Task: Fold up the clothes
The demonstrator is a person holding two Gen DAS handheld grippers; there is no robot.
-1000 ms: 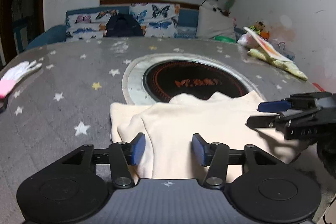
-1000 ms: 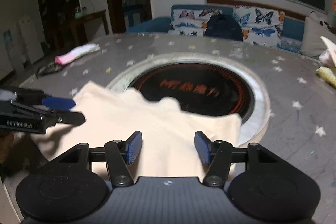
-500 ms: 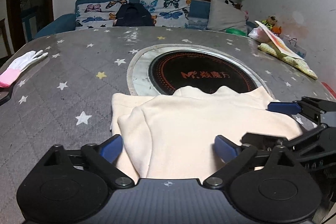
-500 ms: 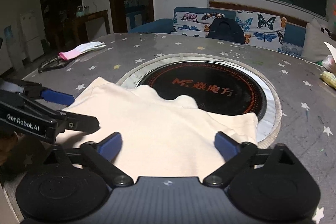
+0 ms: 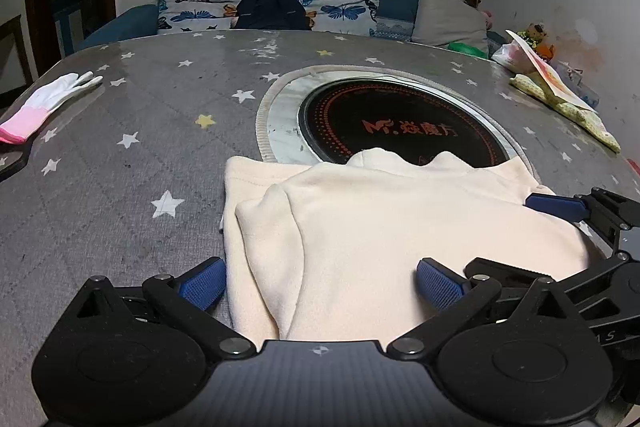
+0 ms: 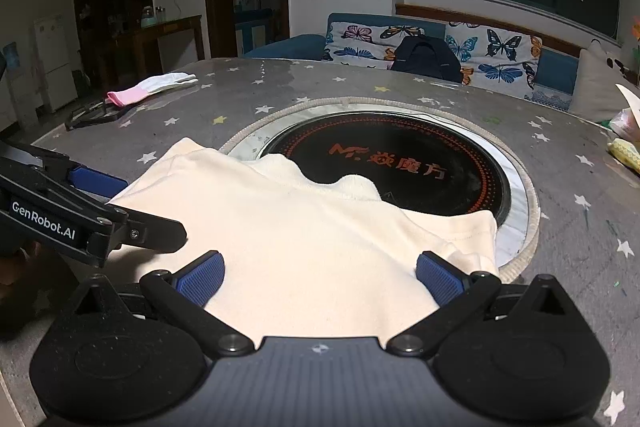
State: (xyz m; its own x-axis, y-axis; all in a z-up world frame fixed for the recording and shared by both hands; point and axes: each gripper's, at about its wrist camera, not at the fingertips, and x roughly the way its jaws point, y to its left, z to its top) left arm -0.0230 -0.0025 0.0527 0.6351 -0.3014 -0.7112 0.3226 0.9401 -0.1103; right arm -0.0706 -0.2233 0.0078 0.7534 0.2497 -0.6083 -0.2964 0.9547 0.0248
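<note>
A pink-cuffed white glove lies far left of the round black hob set in the star-patterned surface. The folded cream garment lies on the near side of the hob, its far edge overlapping the hob's rim. The left gripper has just spread its fingers wide, released, straddling the garment's near left edge. The right gripper likewise has just opened, its fingers released over the garment's near right part.
</note>
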